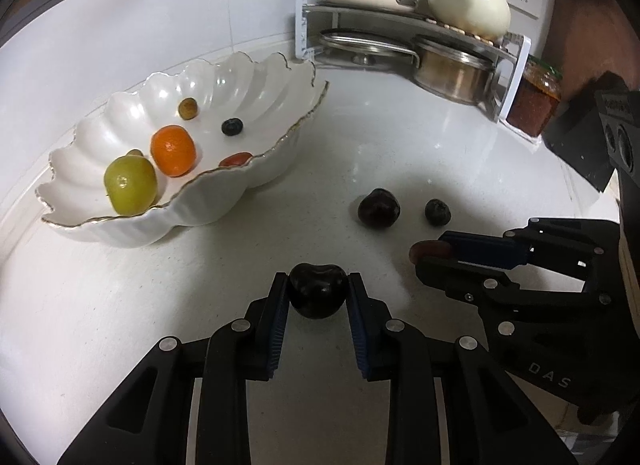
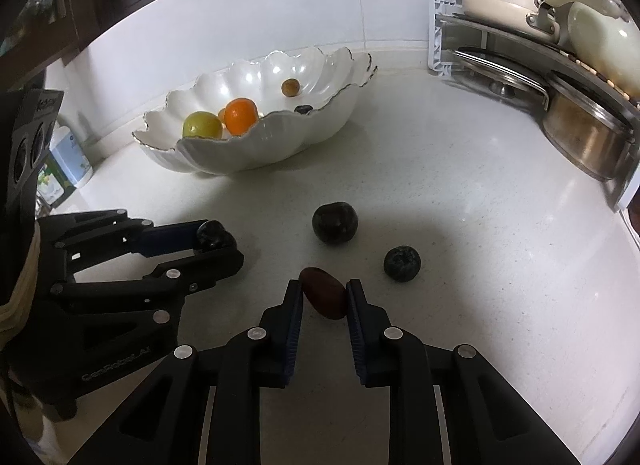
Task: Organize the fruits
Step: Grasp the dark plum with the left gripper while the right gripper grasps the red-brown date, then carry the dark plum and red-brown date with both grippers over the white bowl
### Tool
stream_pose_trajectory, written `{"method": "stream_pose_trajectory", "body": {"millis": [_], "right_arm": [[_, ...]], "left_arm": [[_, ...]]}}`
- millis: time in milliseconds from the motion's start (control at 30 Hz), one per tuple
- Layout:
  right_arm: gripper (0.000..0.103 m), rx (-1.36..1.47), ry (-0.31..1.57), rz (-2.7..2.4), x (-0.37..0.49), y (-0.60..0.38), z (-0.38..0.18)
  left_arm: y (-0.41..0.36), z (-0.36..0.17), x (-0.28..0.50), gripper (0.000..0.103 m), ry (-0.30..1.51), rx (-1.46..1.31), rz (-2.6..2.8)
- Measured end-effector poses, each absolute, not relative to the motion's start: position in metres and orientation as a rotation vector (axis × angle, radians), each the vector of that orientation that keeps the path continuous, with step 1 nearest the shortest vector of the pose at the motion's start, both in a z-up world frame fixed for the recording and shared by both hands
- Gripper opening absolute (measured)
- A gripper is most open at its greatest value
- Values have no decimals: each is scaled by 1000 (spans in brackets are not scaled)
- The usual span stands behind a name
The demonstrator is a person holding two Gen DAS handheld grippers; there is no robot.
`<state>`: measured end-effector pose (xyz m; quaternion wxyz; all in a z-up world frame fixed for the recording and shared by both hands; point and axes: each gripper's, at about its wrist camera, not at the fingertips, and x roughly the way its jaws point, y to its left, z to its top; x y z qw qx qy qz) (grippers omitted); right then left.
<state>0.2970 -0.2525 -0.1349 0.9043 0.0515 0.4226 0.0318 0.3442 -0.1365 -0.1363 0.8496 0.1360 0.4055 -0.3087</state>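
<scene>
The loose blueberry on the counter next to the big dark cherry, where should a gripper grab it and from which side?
Grip the blueberry across its round middle, coming down from above. It sits alone on the countertop, apart from the dark cherry, so both sides are free. It's small and round, so close gently.

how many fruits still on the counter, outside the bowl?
4. A dark cherry in the left hand-held gripper, a reddish-brown fruit in the right hand-held gripper, plus another dark cherry and a blueberry lying loose.
</scene>
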Motion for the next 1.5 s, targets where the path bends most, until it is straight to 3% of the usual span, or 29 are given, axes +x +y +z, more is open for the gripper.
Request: {"method": "stream_pose_trajectory", "body": {"millis": [1500], "right_arm": [[24,77,631,97,274,-215,-33]], "left_arm": [[-64,-29,312,29,660,104,-455]]}}
